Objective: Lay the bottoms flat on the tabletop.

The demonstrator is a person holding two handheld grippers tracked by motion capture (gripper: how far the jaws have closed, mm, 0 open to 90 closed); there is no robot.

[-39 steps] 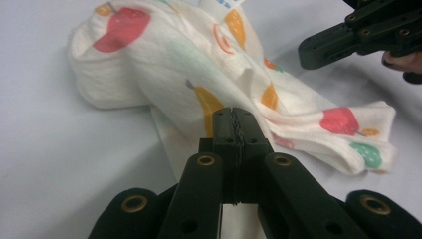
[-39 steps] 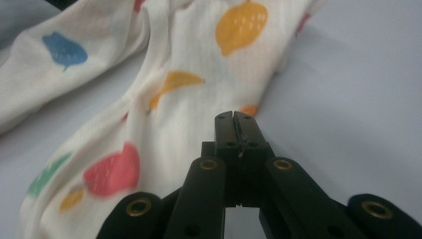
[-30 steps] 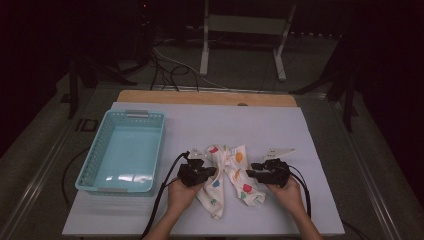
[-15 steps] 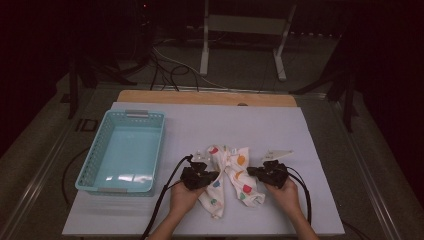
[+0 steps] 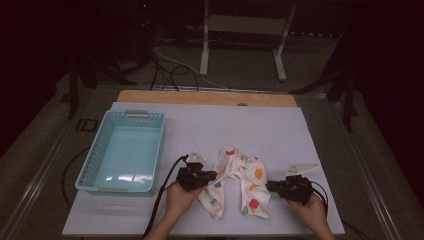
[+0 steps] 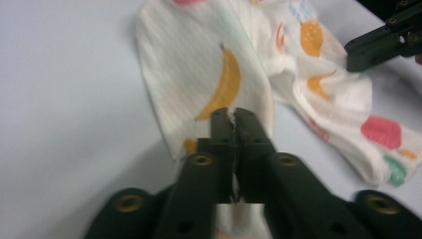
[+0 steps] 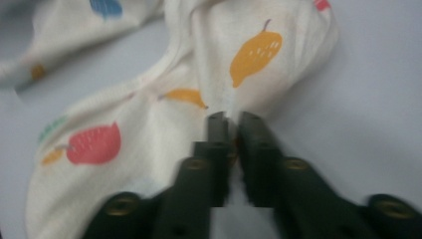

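A white garment [image 5: 240, 172] printed with coloured fruit lies crumpled on the pale table near its front edge. My left gripper [image 5: 214, 175] is at the garment's left edge. In the left gripper view its jaws [image 6: 233, 114] are pinched on a fold of the garment [image 6: 199, 64]; they have just been opening slightly, and the fabric is still between them. My right gripper [image 5: 269, 186] is at the garment's right edge. Its jaws [image 7: 233, 118] hold a raised pleat of the fabric [image 7: 149, 129] and have also just been opening a little. The right gripper's jaws [image 6: 378, 45] also appear in the left gripper view.
A light blue plastic basket [image 5: 125, 189] stands empty on the table's left side. A wooden board [image 5: 207, 97] runs along the table's far edge, with a metal stand [image 5: 240, 45] and cables on the floor beyond. The table [image 5: 240, 130] is bare behind the garment.
My right hand has slid to the right and slightly nearer the front edge, drawing the garment's right side outward. The left hand has stayed where it was.
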